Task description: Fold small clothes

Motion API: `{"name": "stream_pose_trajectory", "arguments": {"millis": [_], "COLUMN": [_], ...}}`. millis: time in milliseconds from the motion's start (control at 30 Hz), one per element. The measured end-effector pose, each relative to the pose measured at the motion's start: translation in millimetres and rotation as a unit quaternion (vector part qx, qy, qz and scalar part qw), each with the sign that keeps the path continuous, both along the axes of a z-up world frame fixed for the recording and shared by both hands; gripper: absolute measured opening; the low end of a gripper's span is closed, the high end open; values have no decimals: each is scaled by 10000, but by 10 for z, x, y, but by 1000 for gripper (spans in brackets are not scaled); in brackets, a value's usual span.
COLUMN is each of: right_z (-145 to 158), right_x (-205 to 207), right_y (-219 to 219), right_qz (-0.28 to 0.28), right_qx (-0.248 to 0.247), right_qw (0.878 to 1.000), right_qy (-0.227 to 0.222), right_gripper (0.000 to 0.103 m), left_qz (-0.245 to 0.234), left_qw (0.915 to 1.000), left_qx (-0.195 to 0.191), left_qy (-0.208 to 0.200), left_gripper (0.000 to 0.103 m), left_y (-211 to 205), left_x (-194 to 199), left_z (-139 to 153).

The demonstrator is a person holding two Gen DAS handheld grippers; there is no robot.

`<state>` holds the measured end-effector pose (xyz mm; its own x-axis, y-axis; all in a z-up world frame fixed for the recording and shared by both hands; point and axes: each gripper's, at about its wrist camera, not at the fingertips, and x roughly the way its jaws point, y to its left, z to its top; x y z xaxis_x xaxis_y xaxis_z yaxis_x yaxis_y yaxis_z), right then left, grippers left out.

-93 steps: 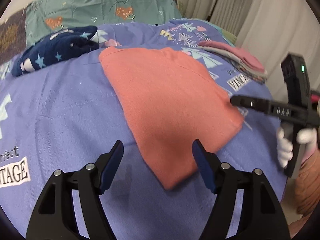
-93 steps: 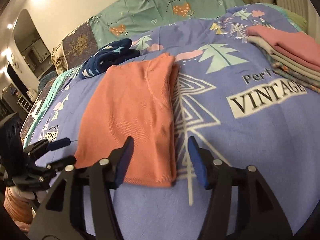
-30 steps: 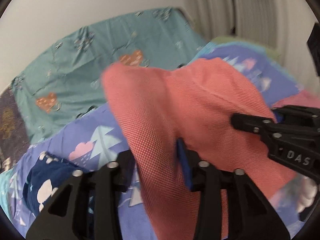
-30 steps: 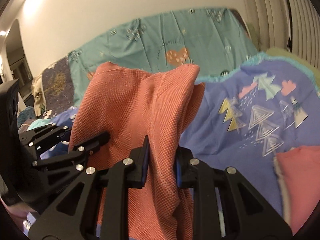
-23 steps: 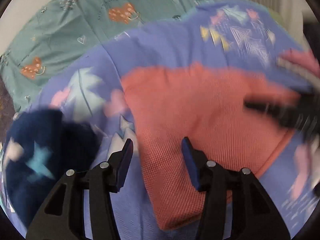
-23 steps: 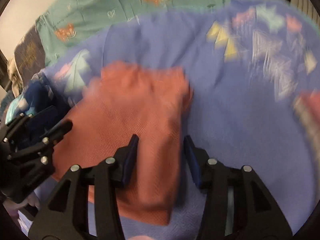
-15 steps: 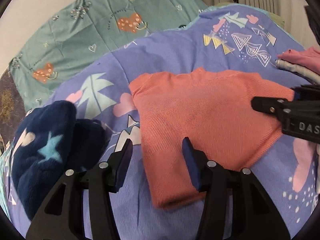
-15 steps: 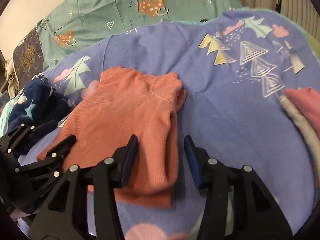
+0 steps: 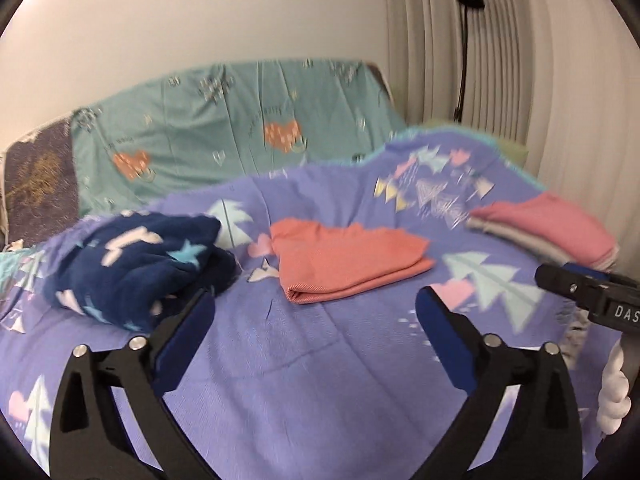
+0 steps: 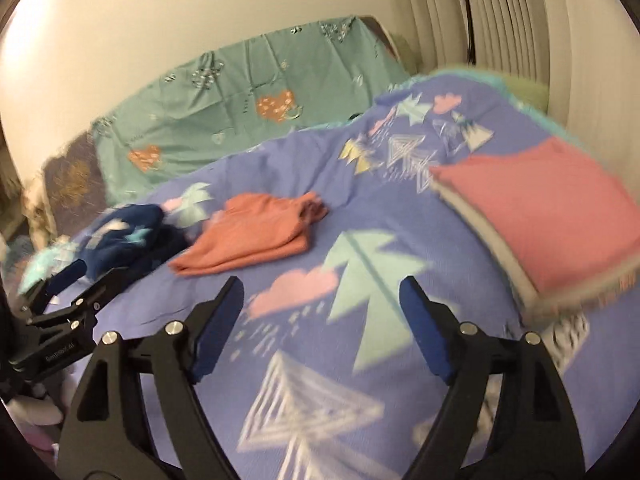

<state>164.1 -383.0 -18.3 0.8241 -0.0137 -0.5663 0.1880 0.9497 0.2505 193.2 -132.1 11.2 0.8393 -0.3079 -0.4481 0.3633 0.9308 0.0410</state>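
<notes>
A folded orange garment (image 9: 348, 262) (image 10: 252, 238) lies flat on the purple patterned blanket (image 9: 320, 360) (image 10: 360, 320), a little beyond both grippers. My left gripper (image 9: 314, 304) is pulled back from it, its jaws opening wide with nothing between them. My right gripper (image 10: 322, 290) is likewise drawn back, jaws opening and empty. In the left wrist view the right gripper shows at the right edge, held by a white-gloved hand (image 9: 612, 400). The right wrist view catches the left gripper at its left edge.
A dark blue star-patterned fleece (image 9: 132, 264) (image 10: 128, 236) lies bunched left of the orange garment. A stack of folded clothes with a pink one on top (image 9: 548, 228) (image 10: 552, 216) sits at the right. A teal cushion (image 9: 224, 136) lines the wall behind; curtains hang at right.
Both grippers carried the orange garment's near end over and laid it folded in half, let it go, then drew back toward me while their jaws spread wide.
</notes>
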Motion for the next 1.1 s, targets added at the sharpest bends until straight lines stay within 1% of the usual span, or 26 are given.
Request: {"name": "stream_pose_trajectory", "arguments": {"millis": [33,100,133,267,400,567,633,767,867,1000,1100], "right_z": [48,183,239,440,577,708,739,780,794,788,766], "right_x": [-103,-335,-427,-828,-1131,-1384,-1486,-1671,-1808,-1900,-1949], "right_y": [-10,13,49,264,364,402,434,485,530,569,591], "right_qz": [29,78,99,220,160,35,-14,-27,-26,2,19], "right_qx": [79,93,53,-224,-329,-365,-429,-469,-510,-496,-493], "right_qw": [10000,9997,9995,9984,9975,9970,9967,9967,9965,9968,9972], "right_qy": [-36,-219,-289,-478,-610,-688,-695,-662,-668,-627,-558], "right_gripper": [82,89,94,95,95,95,95,96,96,97,97], "left_qz": [4,47,72,121,172,466,627,545,489,483,445], "left_qw": [9999,9996,9994,9987,9981,9973,9968,9979,9983,9984,9987], "left_qx": [-23,-2,10,21,36,118,143,73,53,94,46], "left_qy": [-108,-266,-334,-488,-583,-558,-467,-329,-309,-290,-250], "left_gripper": [101,101,102,102,102,102,102,102,102,102,102], "left_y": [12,23,23,30,65,149,198,263,296,323,342], "left_x": [-147,-381,-516,-872,-1184,-1443,-1538,-1699,-1809,-1932,-1992], "left_z": [69,177,235,384,499,572,591,597,586,563,556]}}
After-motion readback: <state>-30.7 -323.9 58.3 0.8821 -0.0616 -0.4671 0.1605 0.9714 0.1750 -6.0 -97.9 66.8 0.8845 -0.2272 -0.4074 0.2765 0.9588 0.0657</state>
